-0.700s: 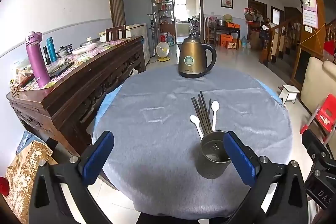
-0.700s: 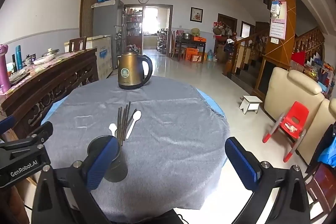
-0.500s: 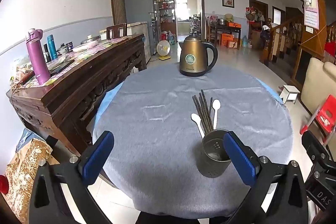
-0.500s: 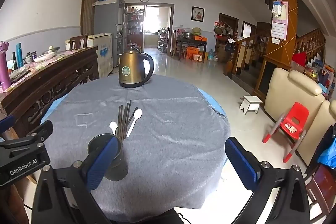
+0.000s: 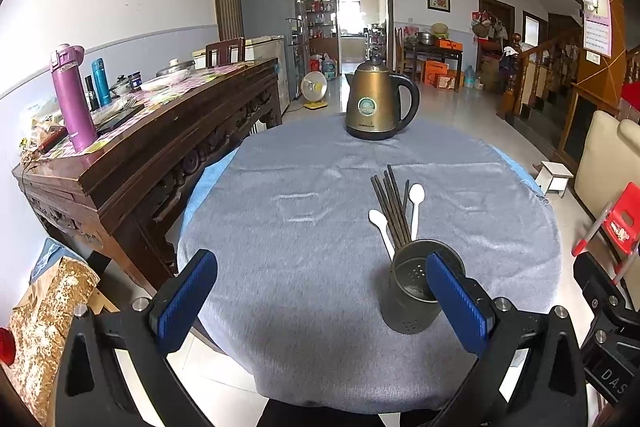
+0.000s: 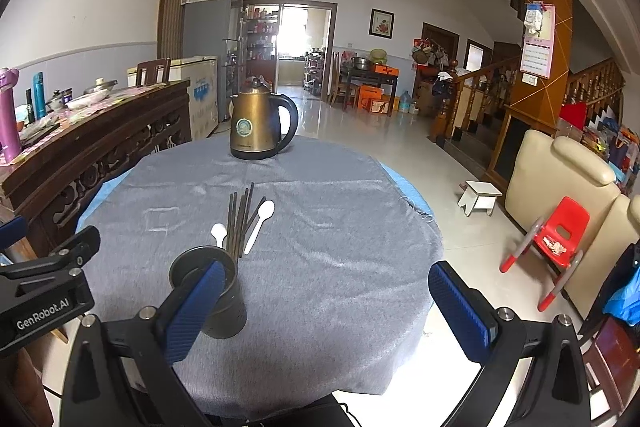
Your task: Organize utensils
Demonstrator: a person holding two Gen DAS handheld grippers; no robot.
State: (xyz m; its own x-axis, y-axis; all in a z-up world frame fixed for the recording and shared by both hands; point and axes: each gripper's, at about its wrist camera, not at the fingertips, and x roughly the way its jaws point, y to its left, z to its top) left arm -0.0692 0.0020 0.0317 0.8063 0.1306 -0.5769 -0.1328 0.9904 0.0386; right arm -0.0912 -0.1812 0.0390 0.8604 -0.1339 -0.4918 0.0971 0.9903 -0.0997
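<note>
- Since a moment ago both grippers have eased a little nearer the table; the cup and cutlery sit where they were, only a touch larger in each view.
- The left gripper point(image 5: 320, 301) hovers over the near table edge, its blue-padded fingers point(image 5: 186, 297) spread wide and holding nothing.
- The right gripper point(image 6: 332, 311) hangs beside it to the right, jaws likewise wide apart and empty.
- A dark metal utensil holder point(image 5: 416, 287), round and punched with small holes, stands upright near the table's near edge; it looks empty inside. The left gripper's right pad stands in front of its rim, and the right gripper's left pad point(image 6: 196, 307) covers part of it in the other view point(image 6: 212, 297).
- Just beyond the holder lie dark, slim chopsticks point(image 5: 390, 209) in a loose fan, flat on the cloth.
- Two white plastic spoons flank them: one spoon point(image 5: 380, 227) on the left, nearly touching the holder, and a second spoon point(image 5: 416, 205) on the right.
- A grey, slightly wrinkled tablecloth point(image 5: 304, 211) covers the round table.
- At the far side stands a bronze-coloured kettle point(image 5: 378, 103) with a black handle.
- Left of the table runs a carved dark wooden sideboard point(image 5: 132, 163), a purple flask point(image 5: 72, 99) on top.
</note>
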